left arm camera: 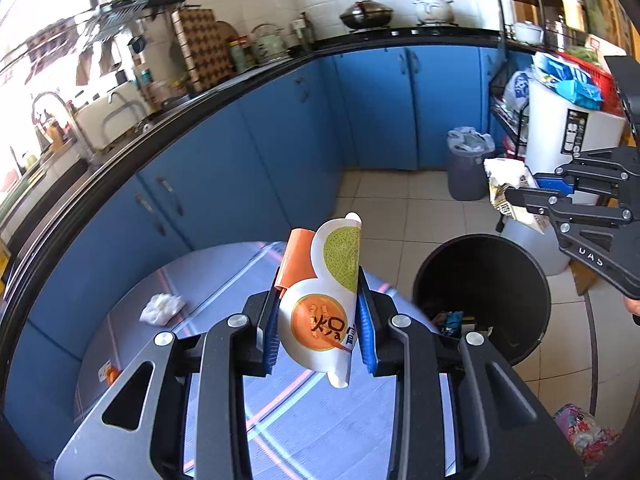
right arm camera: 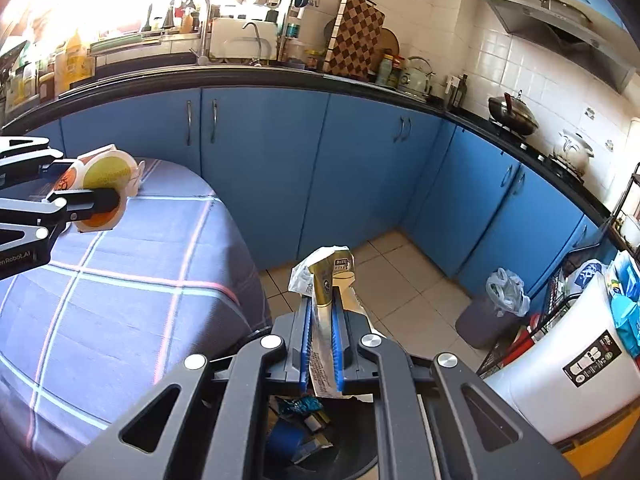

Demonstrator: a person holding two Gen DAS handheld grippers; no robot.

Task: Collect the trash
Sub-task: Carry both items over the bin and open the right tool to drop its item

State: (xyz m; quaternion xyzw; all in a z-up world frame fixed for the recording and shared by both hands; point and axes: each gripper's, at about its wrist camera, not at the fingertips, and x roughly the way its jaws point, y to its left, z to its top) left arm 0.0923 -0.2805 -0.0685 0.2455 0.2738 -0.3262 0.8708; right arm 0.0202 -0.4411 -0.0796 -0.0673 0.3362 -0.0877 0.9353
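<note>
The black bin (left arm camera: 482,300) is sitting just right of the left tongs (left arm camera: 320,332) and below the right tongs (right arm camera: 322,344). Left tongs are pinching one stiff, light melon-print carton (left arm camera: 320,304); right tongs are squeezing one limp, crinkly gold wrapper (right arm camera: 332,280) mid-length. One soft tissue wad (left arm camera: 162,309) is waiting on the surface (left arm camera: 224,276), left of the left tongs.

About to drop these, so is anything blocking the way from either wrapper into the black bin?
Nothing visible: the black bin is open-topped, the gold wrapper hangs above it, and the melon wrapper is beside it.
</note>
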